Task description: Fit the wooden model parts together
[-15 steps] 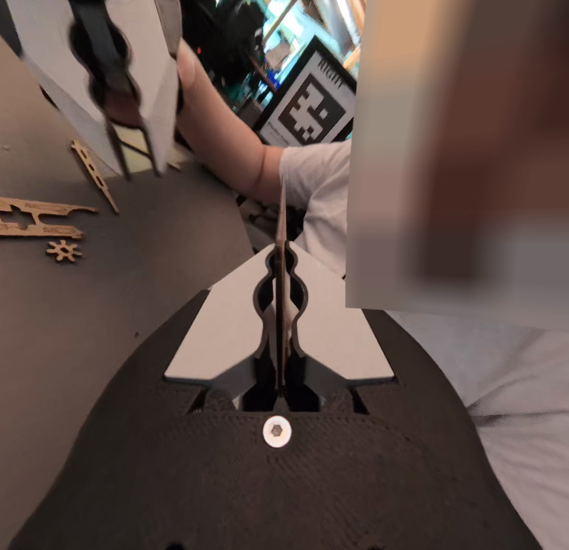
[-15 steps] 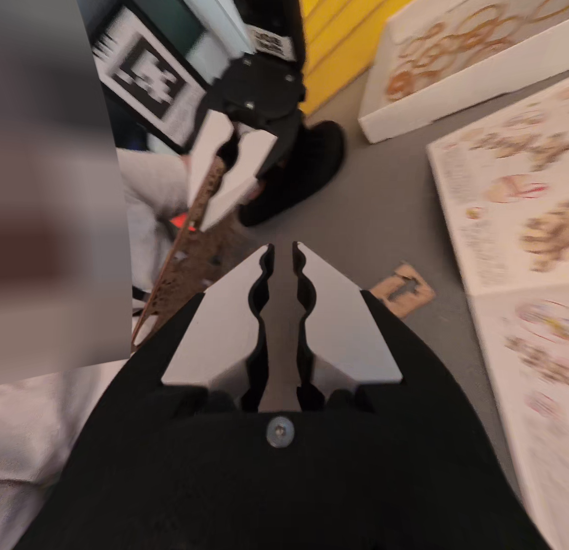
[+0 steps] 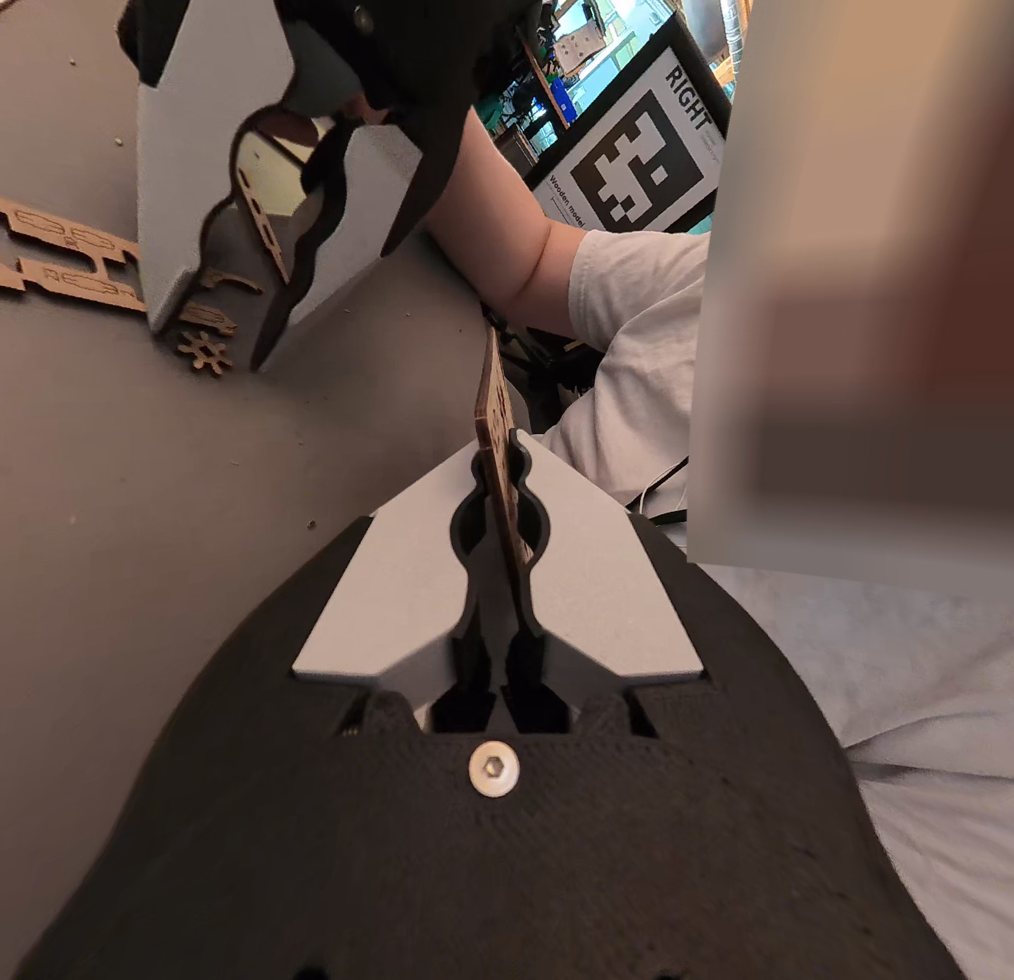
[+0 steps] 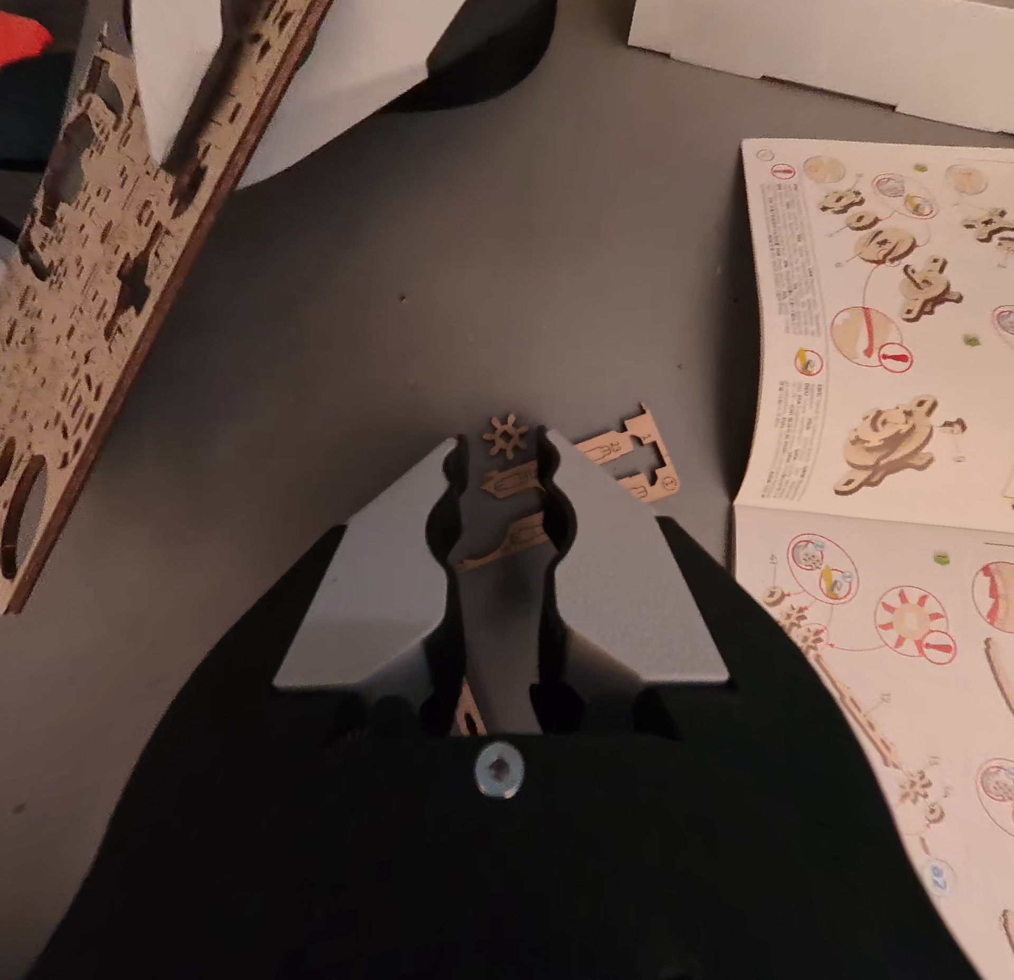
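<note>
My left gripper point(image 3: 496, 443) is shut on a thin laser-cut wooden sheet point(image 3: 494, 405), seen edge-on and held upright near the table's edge. In the right wrist view the sheet point(image 4: 99, 273) slants across the upper left, clamped in the left gripper point(image 4: 203, 169). My right gripper point(image 4: 502, 442) is open and empty, low over small loose wooden parts on the grey table. A small gear point(image 4: 506, 436) and two slim pieces point(image 4: 513, 482) lie between its fingers. An H-shaped piece point(image 4: 631, 460) lies just to their right. The left wrist view shows the right gripper point(image 3: 206, 339) above the gear point(image 3: 204, 353).
An open instruction booklet point(image 4: 878, 350) lies at the right, with a white box point(image 4: 795, 37) behind it. Larger wooden pieces point(image 3: 66, 262) lie at the far left. A person's arm point(image 3: 494, 229) and a black-and-white marker board point(image 3: 636, 169) are behind the table's edge. Left tips to right tips: about 11 centimeters.
My right gripper has come down over the small parts on the table and opened wider. My left gripper still holds the wooden sheet, now tilted slightly.
</note>
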`<state>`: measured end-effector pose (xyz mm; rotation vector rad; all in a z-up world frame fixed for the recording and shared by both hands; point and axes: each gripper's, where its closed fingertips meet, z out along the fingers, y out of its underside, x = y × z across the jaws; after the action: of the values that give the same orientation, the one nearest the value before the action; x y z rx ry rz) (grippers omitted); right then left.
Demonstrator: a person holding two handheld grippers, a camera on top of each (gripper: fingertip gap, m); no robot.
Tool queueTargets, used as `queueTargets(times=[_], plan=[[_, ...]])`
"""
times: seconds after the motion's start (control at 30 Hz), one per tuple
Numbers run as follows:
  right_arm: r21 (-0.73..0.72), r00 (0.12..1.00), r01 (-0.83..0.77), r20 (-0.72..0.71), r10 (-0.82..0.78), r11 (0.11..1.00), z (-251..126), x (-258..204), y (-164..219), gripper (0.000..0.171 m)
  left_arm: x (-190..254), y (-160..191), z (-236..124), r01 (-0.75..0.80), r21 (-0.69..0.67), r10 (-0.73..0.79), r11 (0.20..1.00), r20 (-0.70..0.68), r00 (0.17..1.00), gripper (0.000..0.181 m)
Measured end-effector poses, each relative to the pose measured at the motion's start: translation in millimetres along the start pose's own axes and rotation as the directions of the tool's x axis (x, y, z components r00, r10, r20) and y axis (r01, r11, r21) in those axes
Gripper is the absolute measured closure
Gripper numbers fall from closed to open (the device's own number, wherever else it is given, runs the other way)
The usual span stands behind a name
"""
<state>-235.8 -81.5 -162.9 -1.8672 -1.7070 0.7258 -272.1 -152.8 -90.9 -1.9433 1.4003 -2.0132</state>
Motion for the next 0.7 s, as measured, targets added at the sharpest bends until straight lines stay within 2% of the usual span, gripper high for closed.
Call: queueTargets(times=[0.03, 0.17, 0.27, 0.4, 0.6, 0.7], plan=[[-0.006, 1.000, 0.000, 0.010, 0.000, 1.000, -0.1, -0.9, 1.8, 0.159, -0.2, 0.0, -0.1, 0.000, 0.000, 0.000, 1.000, 0.001, 1.000, 0.180], [0.009, 1.000, -0.003, 0.006, 0.003, 1.000, -4.3, 0.6, -0.7, 0.161, -0.6, -0.2, 0.1, 0.004, 0.003, -0.004, 1.000, 0.000, 1.000, 0.180], [0.029, 0.999, -0.011, -0.045, 0.012, 1.000, -35.5, 7.6, -4.6, 0.161, -0.2, -1.4, -0.6, 0.002, 0.009, -0.002, 1.000, 0.001, 1.000, 0.180], [-0.106, 0.993, -0.104, -0.062, 0.098, 0.989, -74.7, 12.1, 39.1, 0.161, -1.0, -4.9, -3.2, 0.005, 0.030, -0.005, 1.000, 0.002, 1.000, 0.180], [-0.197, 0.997, -0.065, 0.029, 0.072, 0.978, -61.7, 3.9, 67.9, 0.160, -8.0, -10.6, -9.6, 0.043, 0.073, -0.043, 0.996, 0.009, 0.999, 0.180], [-0.127, 0.996, -0.072, 0.039, 0.078, 0.989, -66.7, 4.8, 57.4, 0.154, -7.9, -11.6, -11.3, 0.030, 0.077, -0.032, 0.997, 0.018, 0.999, 0.180]])
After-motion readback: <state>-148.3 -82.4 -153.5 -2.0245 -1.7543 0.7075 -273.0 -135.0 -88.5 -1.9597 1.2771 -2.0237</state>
